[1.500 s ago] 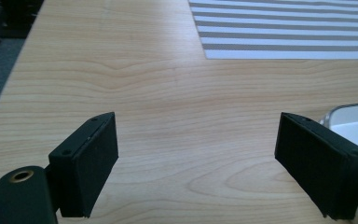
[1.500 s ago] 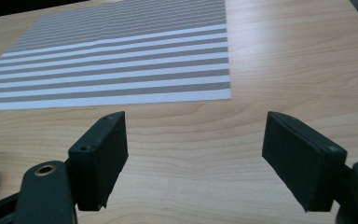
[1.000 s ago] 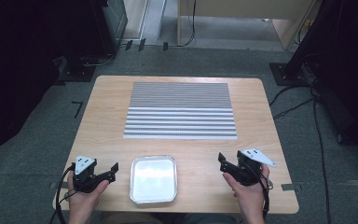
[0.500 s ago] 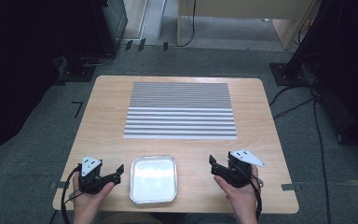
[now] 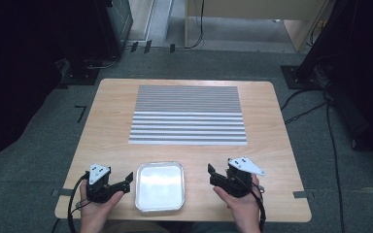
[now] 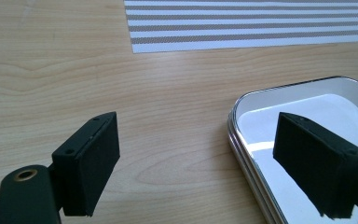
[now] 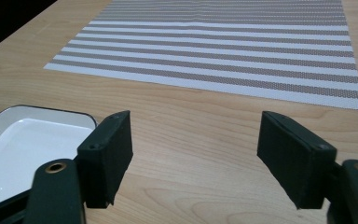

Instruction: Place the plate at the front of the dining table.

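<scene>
Nothing is in hand yet, and the work looks to be at its very start. The white enamel tray [image 5: 159, 186] with its metal rim sits empty on the wooden table [image 5: 111, 121], close to the near edge and roughly midway along it, lying flat and square to the table. Beyond it, toward the far edge, the grey-and-white striped placemat [image 5: 188, 115] lies flat with nothing on it, well apart from the tray.

The left gripper [image 5: 126, 182] rests low by the near left corner, its jaws spread wide and empty; in the left gripper view the tray's rim [image 6: 235, 135] runs between the two jaws, one jaw over bare wood and the other over the tray's white floor, with neither touching the rim as far as can be told. The right gripper [image 5: 212, 175] sits on the other side of the tray, near the near edge, also wide open and holding nothing. In the right gripper view its jaws frame bare wood, with the tray [image 7: 23, 133] off to one side and the placemat [image 7: 223, 51] ahead.

By my reading, the left gripper is placed to take the tray by its rim, but no grasp is made. Closing, lifting and any carrying of the tray, perhaps to the placemat, all remain to be done.
</scene>
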`<state>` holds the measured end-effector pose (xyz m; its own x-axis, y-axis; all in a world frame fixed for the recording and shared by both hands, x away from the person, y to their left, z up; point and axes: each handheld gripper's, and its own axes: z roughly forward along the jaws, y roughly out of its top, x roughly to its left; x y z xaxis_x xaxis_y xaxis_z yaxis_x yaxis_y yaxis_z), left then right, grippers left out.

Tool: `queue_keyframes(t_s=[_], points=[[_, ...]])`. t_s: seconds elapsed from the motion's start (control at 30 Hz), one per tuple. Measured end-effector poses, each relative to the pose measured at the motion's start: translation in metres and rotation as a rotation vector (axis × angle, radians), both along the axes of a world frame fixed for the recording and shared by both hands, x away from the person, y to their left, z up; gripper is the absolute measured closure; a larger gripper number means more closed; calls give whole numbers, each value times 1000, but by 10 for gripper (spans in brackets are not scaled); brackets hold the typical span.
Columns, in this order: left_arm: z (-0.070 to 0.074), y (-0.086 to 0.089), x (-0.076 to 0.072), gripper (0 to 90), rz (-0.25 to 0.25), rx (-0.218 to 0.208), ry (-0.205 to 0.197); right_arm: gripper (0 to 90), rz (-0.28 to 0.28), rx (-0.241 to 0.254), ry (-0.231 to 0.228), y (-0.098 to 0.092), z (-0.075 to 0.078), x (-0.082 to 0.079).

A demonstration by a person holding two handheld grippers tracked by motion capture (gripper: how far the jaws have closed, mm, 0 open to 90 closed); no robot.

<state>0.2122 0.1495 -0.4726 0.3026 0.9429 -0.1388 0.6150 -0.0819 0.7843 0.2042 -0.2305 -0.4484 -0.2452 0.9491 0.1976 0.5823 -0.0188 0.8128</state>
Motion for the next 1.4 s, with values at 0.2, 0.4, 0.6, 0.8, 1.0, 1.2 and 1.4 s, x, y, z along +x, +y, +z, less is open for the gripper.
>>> queue_keyframes(t_s=[0.2,0.4,0.6,0.8,1.0,1.2,1.4], points=[[0,-5,-1,170,3,2,7,398,36,16,-22,11,-3,-3],[0,-9,-2,246,21,4,21,490,65,60,-41,22,-7,-6],[0,-10,-4,295,4,-6,29,520,84,86,-34,32,-11,-8],[-2,-16,-5,322,-32,-12,46,532,110,100,-10,41,-16,-8],[-3,-20,-6,384,-55,-33,55,585,84,89,17,47,-21,-9],[-3,-22,-8,463,-56,-41,67,680,90,172,16,53,-25,-11],[-3,-26,-9,531,-109,-51,92,730,134,187,68,65,-31,-12]])
